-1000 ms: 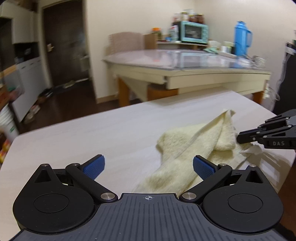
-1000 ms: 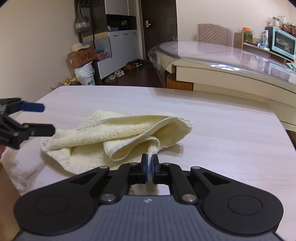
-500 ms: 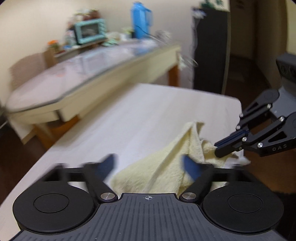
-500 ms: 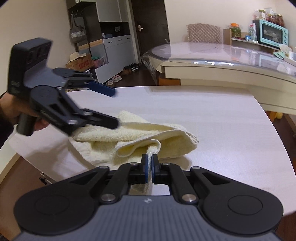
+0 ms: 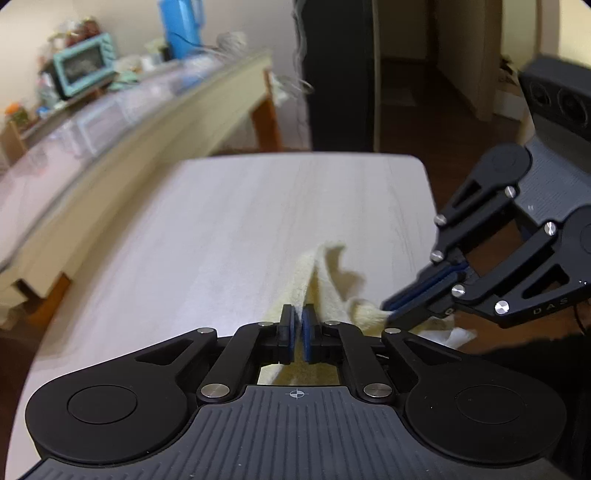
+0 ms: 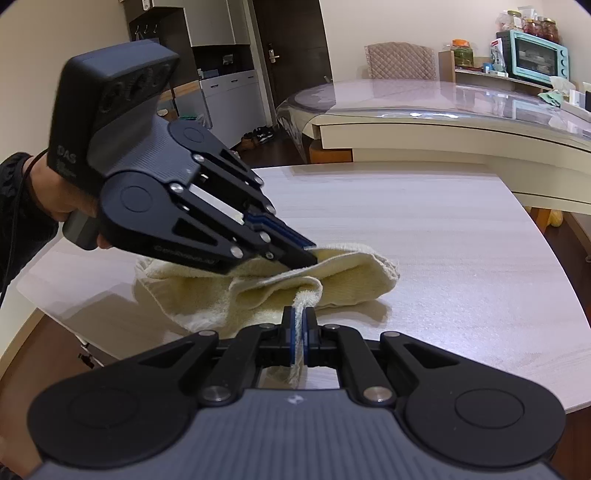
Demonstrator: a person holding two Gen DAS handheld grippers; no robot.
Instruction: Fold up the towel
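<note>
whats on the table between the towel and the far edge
Nothing: beyond the towel the table is bare wood up to its far edge, as the right wrist view shows. The left wrist view shows bare wood too.

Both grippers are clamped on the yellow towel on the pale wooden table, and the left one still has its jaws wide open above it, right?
Not quite: the left gripper is not open. The left wrist view shows its jaws shut on the towel, and the right wrist view confirms it. The right gripper is clamped on the towel too, on the pale wooden table.

Cream walls (image 6: 388, 22), dark door (image 6: 291, 55), glass-topped table (image 6: 443, 107).
</note>
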